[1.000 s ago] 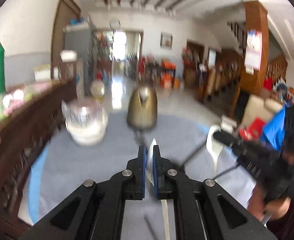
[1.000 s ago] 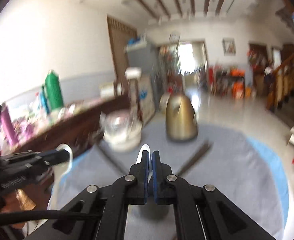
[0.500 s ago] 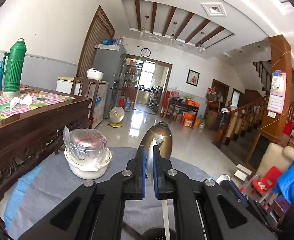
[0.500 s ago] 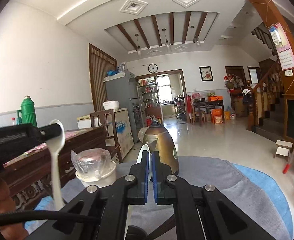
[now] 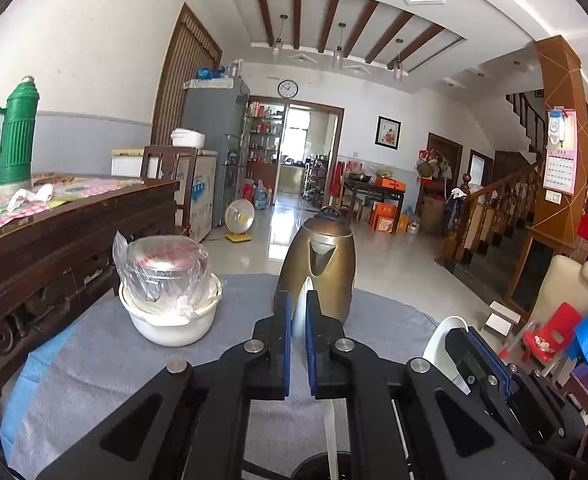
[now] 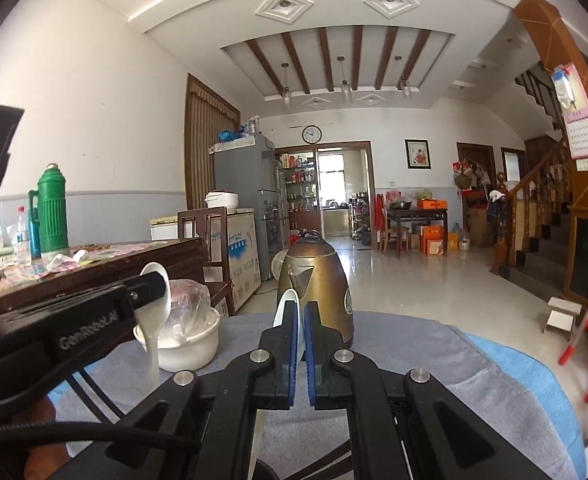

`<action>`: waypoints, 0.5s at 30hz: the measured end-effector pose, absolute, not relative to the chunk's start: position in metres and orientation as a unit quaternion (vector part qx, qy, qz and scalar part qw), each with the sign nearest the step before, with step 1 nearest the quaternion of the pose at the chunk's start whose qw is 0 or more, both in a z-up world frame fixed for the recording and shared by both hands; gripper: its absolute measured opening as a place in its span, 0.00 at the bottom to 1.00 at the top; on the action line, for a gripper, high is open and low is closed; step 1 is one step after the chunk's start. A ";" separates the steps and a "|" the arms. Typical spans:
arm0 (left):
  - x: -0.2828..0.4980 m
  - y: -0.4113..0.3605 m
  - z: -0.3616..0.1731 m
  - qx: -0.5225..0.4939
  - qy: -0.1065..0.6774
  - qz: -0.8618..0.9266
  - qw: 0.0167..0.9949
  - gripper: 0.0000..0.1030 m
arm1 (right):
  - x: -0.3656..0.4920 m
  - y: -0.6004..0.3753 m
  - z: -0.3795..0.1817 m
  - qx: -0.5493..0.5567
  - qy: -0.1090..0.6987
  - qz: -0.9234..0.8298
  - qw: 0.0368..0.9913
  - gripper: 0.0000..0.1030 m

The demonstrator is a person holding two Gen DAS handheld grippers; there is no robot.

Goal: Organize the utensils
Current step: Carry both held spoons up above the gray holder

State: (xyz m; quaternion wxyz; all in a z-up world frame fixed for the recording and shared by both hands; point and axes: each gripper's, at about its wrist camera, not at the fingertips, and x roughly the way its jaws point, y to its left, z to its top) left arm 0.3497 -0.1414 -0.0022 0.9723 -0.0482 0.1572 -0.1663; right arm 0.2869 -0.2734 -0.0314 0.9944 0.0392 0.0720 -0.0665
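Observation:
My left gripper point(image 5: 297, 312) is shut on a white spoon point(image 5: 299, 312), held upright with its handle running down toward a black cup point(image 5: 321, 466) at the bottom edge. It also shows in the right wrist view point(image 6: 150, 284), with its spoon point(image 6: 154, 316). My right gripper point(image 6: 299, 316) is shut on a second white spoon point(image 6: 284, 310), handle pointing down. The right gripper also shows in the left wrist view point(image 5: 459, 338), with its spoon bowl point(image 5: 439, 338). Both are raised above the grey table mat.
A brass kettle point(image 5: 323, 268) stands on the grey mat point(image 5: 106, 364) straight ahead. A white bowl with a plastic-wrapped container point(image 5: 170, 296) sits at the left. A dark wooden table point(image 5: 54, 220) with a green thermos point(image 5: 16, 136) is further left.
Both grippers have risen and tilted up from the table, each still shut on its spoon. The view went from looking down at the mat to looking level across the room.

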 end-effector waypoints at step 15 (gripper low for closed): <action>0.346 -0.138 -0.001 -0.048 0.158 -0.210 0.964 0.07 | 0.285 -0.277 -0.042 0.043 0.102 -0.047 0.993 0.04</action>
